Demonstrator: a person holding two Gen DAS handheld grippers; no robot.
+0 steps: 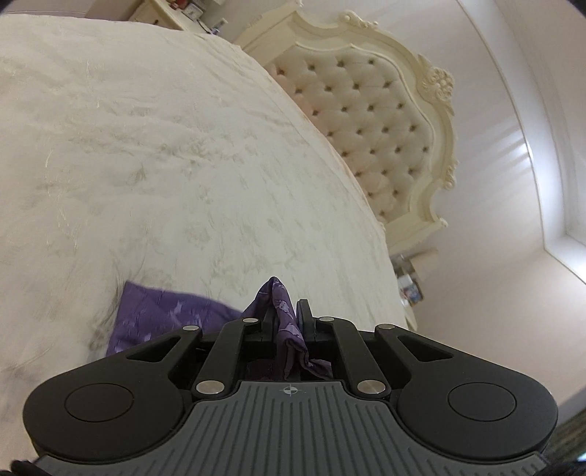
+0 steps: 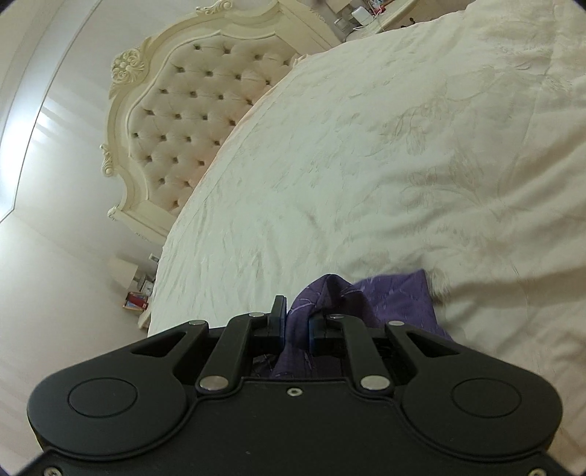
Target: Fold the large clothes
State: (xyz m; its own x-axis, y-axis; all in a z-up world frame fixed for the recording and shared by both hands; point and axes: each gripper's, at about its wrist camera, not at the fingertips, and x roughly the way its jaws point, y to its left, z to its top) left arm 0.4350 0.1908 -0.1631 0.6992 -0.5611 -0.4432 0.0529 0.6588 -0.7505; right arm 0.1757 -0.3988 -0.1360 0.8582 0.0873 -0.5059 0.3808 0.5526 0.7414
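A purple patterned garment [image 1: 154,318] lies on the cream bedspread [image 1: 146,164]. My left gripper [image 1: 287,311] is shut on a bunched edge of the purple garment, which pokes up between its fingers. My right gripper [image 2: 298,311] is shut on another bunched part of the same purple garment [image 2: 399,300], which spreads to the right over the bedspread [image 2: 366,164]. Most of the garment is hidden below both grippers.
A cream tufted headboard [image 1: 373,121] stands at the far end of the bed, also in the right wrist view [image 2: 183,117]. A bedside table with small items [image 2: 137,289] and a lamp [image 2: 122,272] stands beside the bed. A dresser [image 1: 172,14] is far off.
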